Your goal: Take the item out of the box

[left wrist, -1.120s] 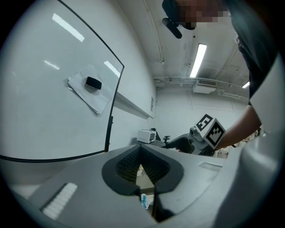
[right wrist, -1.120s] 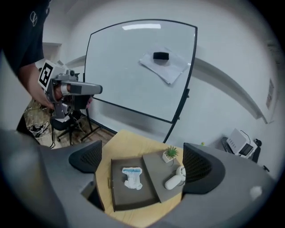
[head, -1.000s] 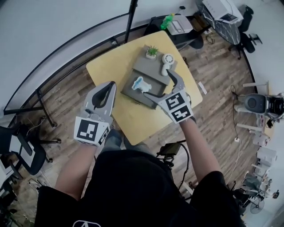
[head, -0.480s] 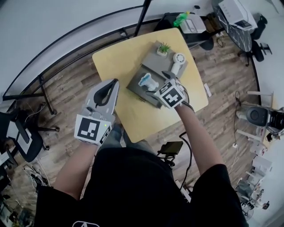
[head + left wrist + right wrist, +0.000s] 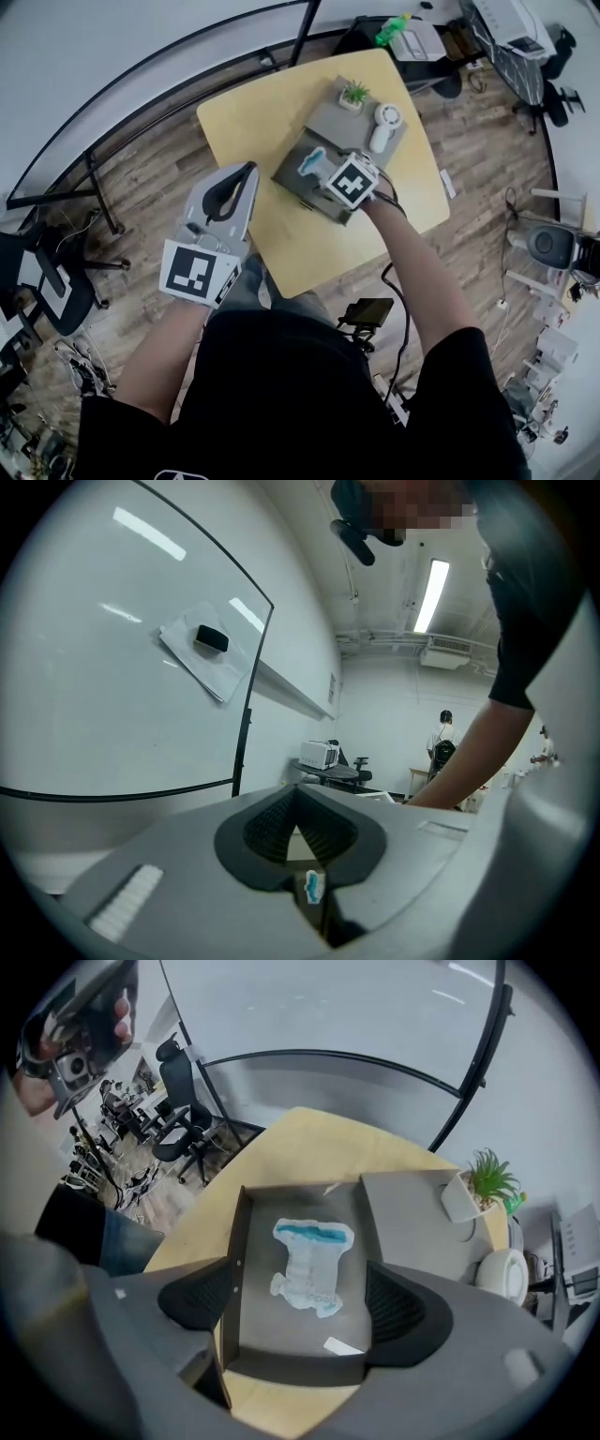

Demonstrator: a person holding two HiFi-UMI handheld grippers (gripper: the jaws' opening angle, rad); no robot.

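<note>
Right gripper (image 5: 298,1283) is held nose-down over the open grey box (image 5: 258,1232). Its jaws are apart and have just been closing a little. Nothing is gripped: the diaper (image 5: 309,1265) is only seen below, between them, untouched. Left gripper (image 5: 296,794) is held well apart from the box, off to the left, jaws closed together, empty.

Diaper is laid flat on the box floor, roughly centred, blue band toward the far wall.

Risks, as judged:
- Thin, soft item on a flat floor: pads could be skidded over it with no fold pinched if the jaws are closed before contact.
- Box looks like light board and is not braced by the other gripper, so it could be dragged or lifted along, or shoved across the smooth yellow table (image 5: 281,1143).
- A side wall could be clipped on descent.
- Small white slip (image 5: 342,1344) near the front wall could be picked up instead.

Materials:
- Diaper: white padded fabric, hourglass outline, wrinkled edges.
- Box: matte grey, shallow, straight-walled. Lid (image 5: 403,1213) is folded flat beside it, potted plant (image 5: 473,1190) at its far corner.
</note>
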